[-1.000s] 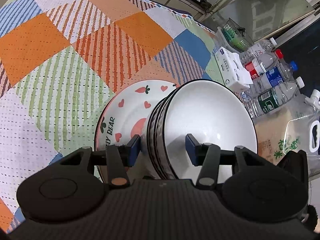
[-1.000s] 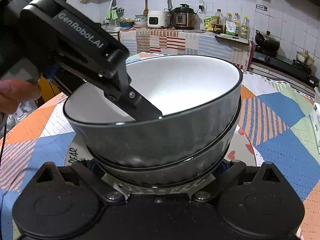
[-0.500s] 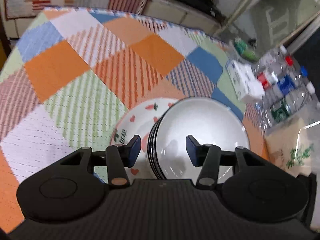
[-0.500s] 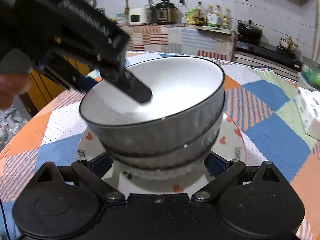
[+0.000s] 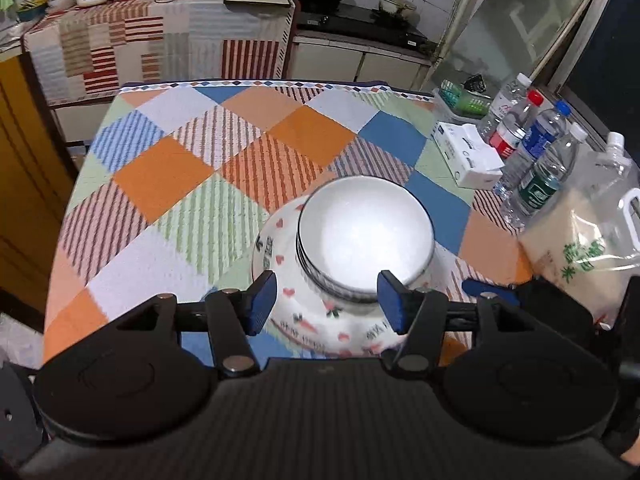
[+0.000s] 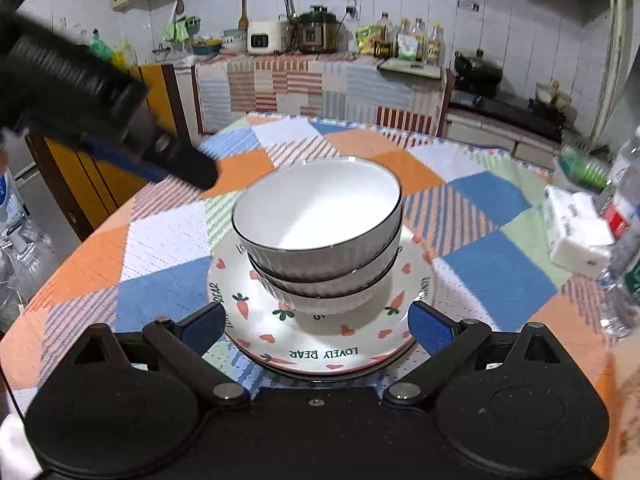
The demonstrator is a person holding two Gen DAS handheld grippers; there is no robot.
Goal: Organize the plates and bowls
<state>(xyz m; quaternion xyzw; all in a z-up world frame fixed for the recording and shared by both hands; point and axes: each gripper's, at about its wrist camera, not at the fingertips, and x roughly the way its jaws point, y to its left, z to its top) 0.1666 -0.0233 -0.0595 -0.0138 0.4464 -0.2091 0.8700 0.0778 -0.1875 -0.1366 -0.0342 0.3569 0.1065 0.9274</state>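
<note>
The stacked bowls (image 6: 318,236) sat on the plates (image 6: 320,344) at mid-frame on the counter (image 6: 492,276). The left gripper (image 5: 326,300) and right gripper (image 6: 316,326) both hung clear, jaws spread and empty. Stacking looked finished; any next move would call for gripping the plates' rim evenly.

Stacked ribbed grey bowls (image 6: 320,240), white inside w/ dark rims. White round plate (image 6: 320,340) w/ orange carrots, red hearts, dark "LOVELY BEAR" lettering. Checked cloth on desk (image 5: 168,168): orange, blue, green, white squares, some striped. Blue pads (image 6: 428,326) on black jaws.
</note>
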